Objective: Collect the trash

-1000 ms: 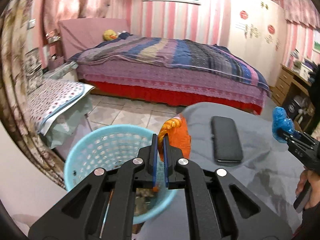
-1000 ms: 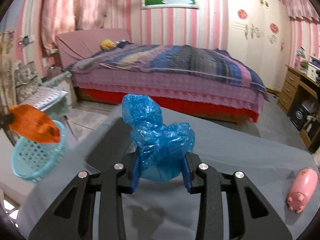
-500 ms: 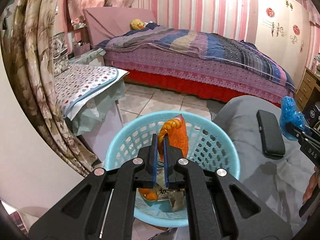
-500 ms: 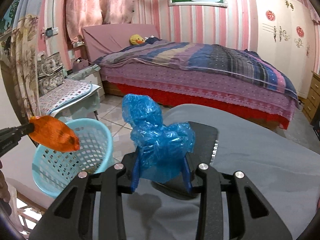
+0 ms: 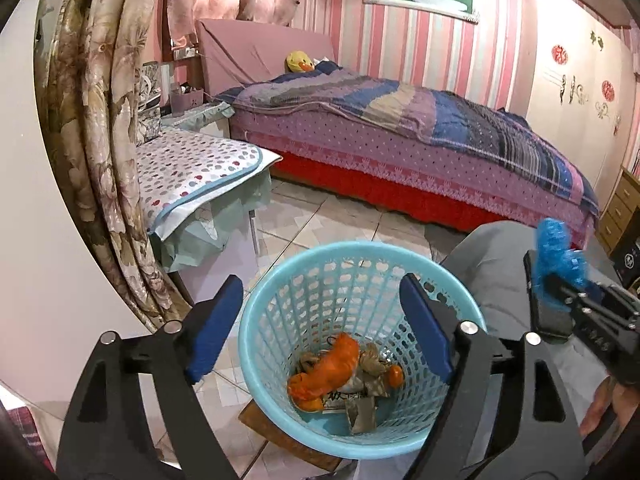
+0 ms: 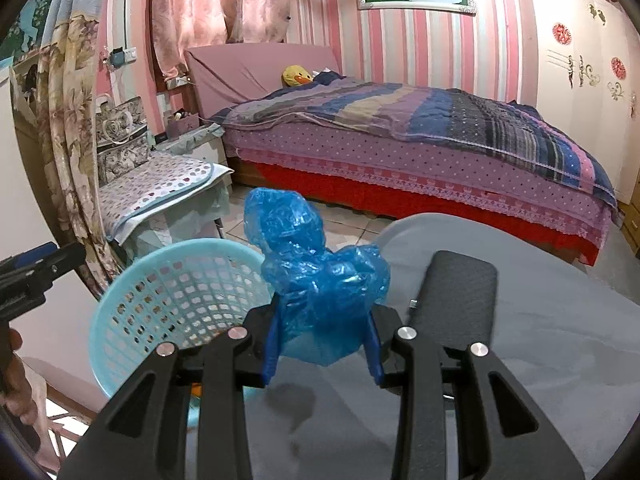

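Note:
My left gripper (image 5: 320, 328) is open and empty, held above the light blue waste basket (image 5: 280, 300). An orange wrapper (image 5: 332, 368) lies inside the basket among other scraps. My right gripper (image 6: 322, 344) is shut on a crumpled blue plastic bag (image 6: 316, 280) and holds it over the grey table edge (image 6: 540, 340), just right of the basket (image 6: 160, 300). The right gripper with the blue bag (image 5: 556, 256) also shows at the right of the left wrist view.
A black flat case (image 6: 456, 296) lies on the grey table right of the blue bag. A covered side table (image 5: 192, 176) and floral curtain (image 5: 92, 120) stand left of the basket. A bed (image 5: 420, 136) fills the back of the room.
My left gripper opened over the basket and the orange wrapper dropped in. My right gripper moved left with the blue bag, closer to the basket.

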{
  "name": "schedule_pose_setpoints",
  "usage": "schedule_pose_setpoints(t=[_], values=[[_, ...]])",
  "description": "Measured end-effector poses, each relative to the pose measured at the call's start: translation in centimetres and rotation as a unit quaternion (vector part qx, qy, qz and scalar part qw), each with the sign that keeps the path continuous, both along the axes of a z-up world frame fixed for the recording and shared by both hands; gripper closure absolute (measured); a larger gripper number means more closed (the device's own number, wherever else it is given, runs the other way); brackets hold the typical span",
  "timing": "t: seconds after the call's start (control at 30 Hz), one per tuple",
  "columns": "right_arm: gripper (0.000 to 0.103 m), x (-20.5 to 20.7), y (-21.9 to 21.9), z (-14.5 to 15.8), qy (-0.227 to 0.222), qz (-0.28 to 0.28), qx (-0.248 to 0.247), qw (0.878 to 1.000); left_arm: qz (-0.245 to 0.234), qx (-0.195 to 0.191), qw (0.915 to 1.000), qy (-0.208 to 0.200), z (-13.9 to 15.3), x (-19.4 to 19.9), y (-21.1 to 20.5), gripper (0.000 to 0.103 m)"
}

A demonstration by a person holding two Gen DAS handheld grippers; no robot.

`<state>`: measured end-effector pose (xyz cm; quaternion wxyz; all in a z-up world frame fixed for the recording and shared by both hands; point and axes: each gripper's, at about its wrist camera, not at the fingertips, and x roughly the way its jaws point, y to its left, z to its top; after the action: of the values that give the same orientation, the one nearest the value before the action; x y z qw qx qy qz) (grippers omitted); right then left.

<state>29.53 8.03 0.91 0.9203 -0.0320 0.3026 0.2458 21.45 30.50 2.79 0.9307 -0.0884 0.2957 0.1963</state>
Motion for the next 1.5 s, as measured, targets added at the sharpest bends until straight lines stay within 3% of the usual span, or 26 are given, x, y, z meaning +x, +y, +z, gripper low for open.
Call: schedule_pose_setpoints(t=[0.37, 0.4, 0.43, 0.5, 0.63, 0.73, 0.87, 0.93, 1.27, 1.37, 1.5], values=[[0.067, 1.0, 8.0, -3.3, 0.047, 0.042, -0.015, 0.998, 0.014, 0.0, 0.9999, -0.004, 0.2, -0.8, 1.1, 0.018], [0.061, 0.9, 8.4, -3.6, 0.049, 0.045, -0.015, 0.998, 0.017, -0.001, 0.9998, -0.004, 0.2, -0.9, 1.2, 0.018], [0.044, 0.9, 8.8, -3.8, 0.05, 0.049, -0.015, 0.997, 0.019, -0.001, 0.9998, -0.004, 0.2, -0.9, 1.4, 0.018], [0.028, 0.5, 9.3, -4.2, 0.043, 0.051, -0.015, 0.998, 0.02, -0.001, 0.9998, -0.003, 0.2, -0.9, 1.5, 0.018], [0.026, 0.2, 9.0, -4.6, 0.046, 0.05, -0.024, 0.997, 0.016, 0.002, 0.9999, -0.004, 0.3, -0.8, 1.4, 0.018], [0.014, -0.5, 7.0, -4.2, 0.033, 0.039, -0.018, 0.999, 0.001, 0.003, 1.0, -0.009, 0.6, -0.6, 0.6, 0.016], [0.011, -2.4, 2.3, -2.5, 0.005, -0.001, -0.024, 1.0, -0.018, 0.015, 0.9996, -0.012, 1.0, 0.0, -1.5, 0.007], [0.005, -3.5, -0.4, -1.6, -0.002, -0.023, -0.019, 1.0, -0.037, 0.007, 0.9992, -0.015, 1.4, 0.2, -2.9, 0.006], [0.004, -13.5, -14.7, 2.4, -0.032, -0.155, -0.019, 0.987, -0.132, 0.014, 0.9911, -0.007, 1.4, -1.9, -13.6, 0.005], [0.004, -16.1, -17.1, 2.7, -0.036, -0.178, -0.022, 0.983, -0.126, 0.034, 0.9914, -0.006, 2.1, -3.5, -16.2, 0.005], [0.004, -20.2, -19.6, 2.8, -0.033, -0.19, -0.02, 0.981, -0.143, 0.015, 0.9896, -0.007, 1.3, -7.6, -18.5, 0.005]])
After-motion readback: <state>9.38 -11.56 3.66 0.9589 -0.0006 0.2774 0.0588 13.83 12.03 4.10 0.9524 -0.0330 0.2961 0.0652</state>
